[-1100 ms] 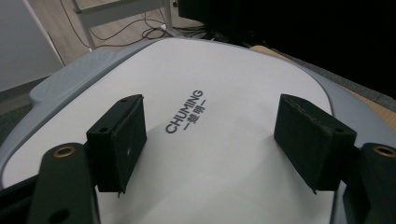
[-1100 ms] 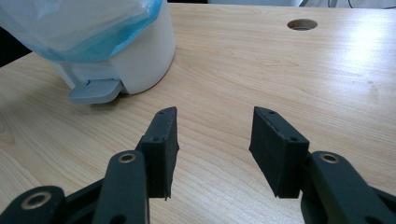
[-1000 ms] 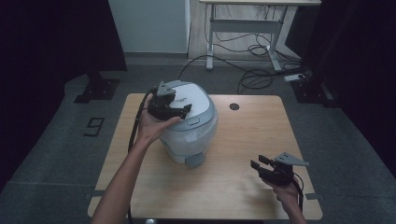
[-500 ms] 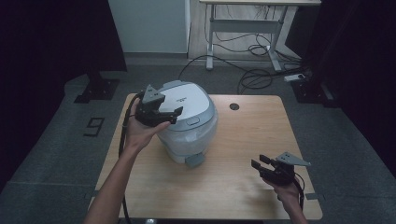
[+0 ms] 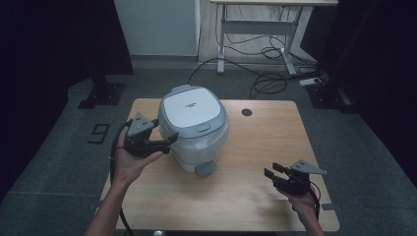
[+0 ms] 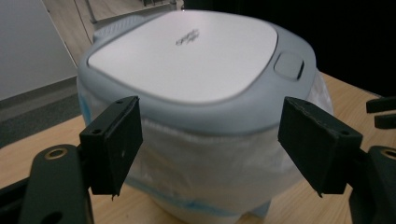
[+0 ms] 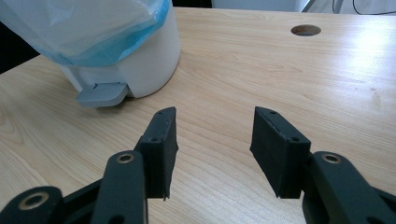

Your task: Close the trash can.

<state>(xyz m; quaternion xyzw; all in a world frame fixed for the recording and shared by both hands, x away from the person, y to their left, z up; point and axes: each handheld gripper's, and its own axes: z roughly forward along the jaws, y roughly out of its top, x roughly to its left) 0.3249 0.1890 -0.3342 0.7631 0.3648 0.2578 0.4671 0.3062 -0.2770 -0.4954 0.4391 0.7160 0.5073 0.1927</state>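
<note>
Bin (image 5: 194, 128) sits just beyond left tool's (image 5: 167, 140) spread jaws.

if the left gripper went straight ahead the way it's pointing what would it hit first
Probably the pedal bin: the left gripper is open and aimed at its side just under the grey lid, so the bag-covered wall comes first. The gap is hard to judge.

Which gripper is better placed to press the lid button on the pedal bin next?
Probably the left. The left gripper hangs open right beside the pedal bin, level with its lid and near the lid button. The right gripper is open too, low over the table, well away.
</note>
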